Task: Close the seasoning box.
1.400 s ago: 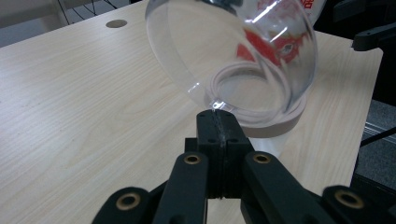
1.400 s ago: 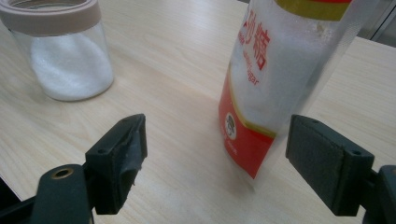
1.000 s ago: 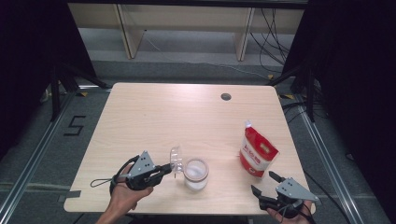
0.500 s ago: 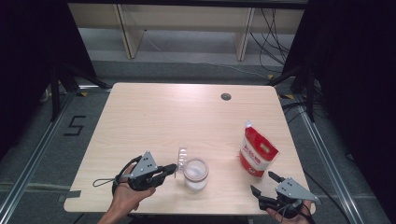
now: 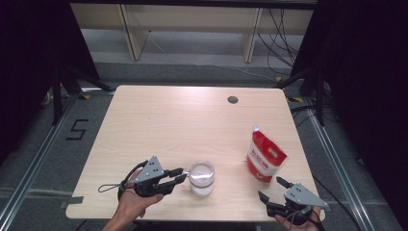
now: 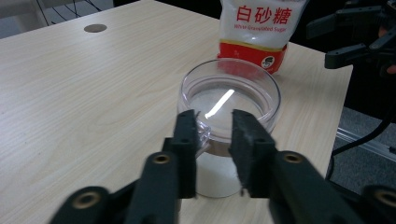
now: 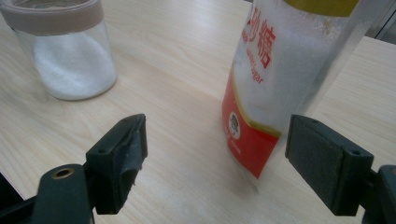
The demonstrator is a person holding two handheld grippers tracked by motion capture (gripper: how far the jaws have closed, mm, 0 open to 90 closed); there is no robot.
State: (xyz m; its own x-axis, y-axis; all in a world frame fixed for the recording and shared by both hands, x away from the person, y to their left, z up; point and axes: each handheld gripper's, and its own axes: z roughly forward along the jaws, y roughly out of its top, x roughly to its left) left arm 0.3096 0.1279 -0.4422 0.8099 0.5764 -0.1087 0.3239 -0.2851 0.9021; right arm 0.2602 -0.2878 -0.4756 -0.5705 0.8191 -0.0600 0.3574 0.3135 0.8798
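A glass jar point(image 5: 202, 179) partly filled with white sugar stands near the table's front edge, with a clear round lid point(image 6: 229, 93) lying flat on its mouth. My left gripper point(image 5: 180, 174) lies level just left of the jar. Its jaws have just been opening and now stand a little apart at the lid's near rim, with the pads point(image 6: 187, 135) off it. A red and white sugar pouch point(image 5: 265, 161) stands upright to the right. My right gripper point(image 5: 270, 188) rests open in front of the pouch point(image 7: 280, 70), its jaws wide and empty.
A dark round cable hole point(image 5: 233, 99) sits near the table's far edge. The light wooden table point(image 5: 183, 120) stretches bare behind the jar. A pale shelf unit point(image 5: 192, 29) stands beyond it, and dark curtains flank both sides.
The lid, held tilted above the jar's left side a second ago, has come down flat onto the jar. The left jaws have parted from it. The right gripper has stayed put.
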